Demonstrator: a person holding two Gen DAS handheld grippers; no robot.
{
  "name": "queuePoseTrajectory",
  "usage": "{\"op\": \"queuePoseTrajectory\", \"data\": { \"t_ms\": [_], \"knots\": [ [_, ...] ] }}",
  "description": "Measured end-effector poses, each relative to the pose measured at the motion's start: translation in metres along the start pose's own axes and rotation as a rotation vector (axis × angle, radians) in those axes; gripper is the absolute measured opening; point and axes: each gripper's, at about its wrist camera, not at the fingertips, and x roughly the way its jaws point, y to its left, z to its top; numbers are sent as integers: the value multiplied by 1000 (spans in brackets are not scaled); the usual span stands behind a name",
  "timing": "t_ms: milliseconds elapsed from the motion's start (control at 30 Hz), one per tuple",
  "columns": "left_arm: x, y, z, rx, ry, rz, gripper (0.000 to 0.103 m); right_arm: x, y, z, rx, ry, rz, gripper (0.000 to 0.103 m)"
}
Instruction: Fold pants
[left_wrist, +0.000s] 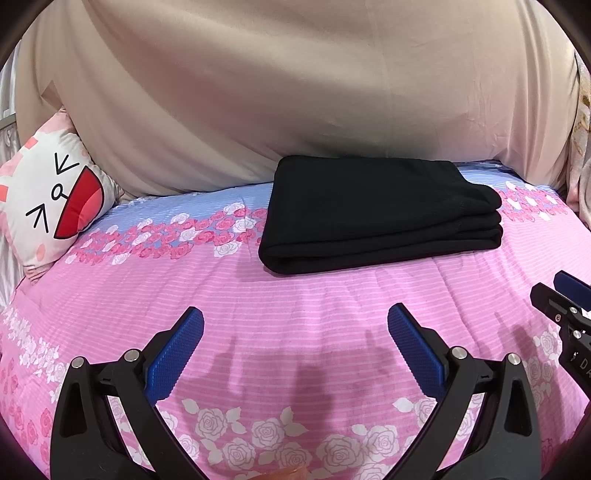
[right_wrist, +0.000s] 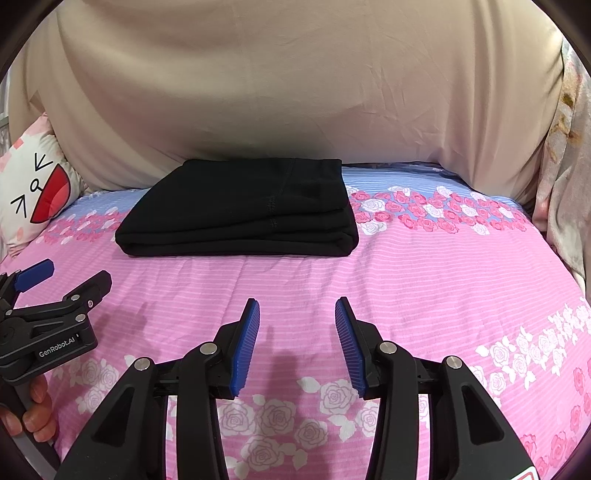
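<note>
The black pants (left_wrist: 380, 214) lie folded in a flat stack of layers on the pink flowered bedspread (left_wrist: 295, 295), near the beige fabric at the back. They also show in the right wrist view (right_wrist: 240, 214). My left gripper (left_wrist: 295, 325) is open and empty, held above the bedspread well in front of the pants. It also shows at the left of the right wrist view (right_wrist: 64, 275). My right gripper (right_wrist: 297, 314) is open and empty, in front of the pants and apart from them. Its tip shows at the right edge of the left wrist view (left_wrist: 561, 291).
A white cartoon-face cushion (left_wrist: 51, 199) leans at the back left. A large beige fabric-covered backing (left_wrist: 295, 92) rises behind the pants. A pale patterned cloth (right_wrist: 565, 184) hangs at the right edge of the bed.
</note>
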Motion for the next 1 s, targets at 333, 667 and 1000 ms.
{"op": "queuePoseTrajectory", "data": {
  "t_ms": [333, 667, 1000],
  "knots": [
    [-3, 0, 1, 6, -6, -1, 98, 0, 0, 0, -2, 0, -3, 46],
    [-3, -1, 2, 12, -14, 4, 98, 0, 0, 1, -8, -1, -3, 46],
    [-5, 3, 1, -10, -25, -20, 98, 1, -1, 2, -15, -2, -5, 49]
  ]
}}
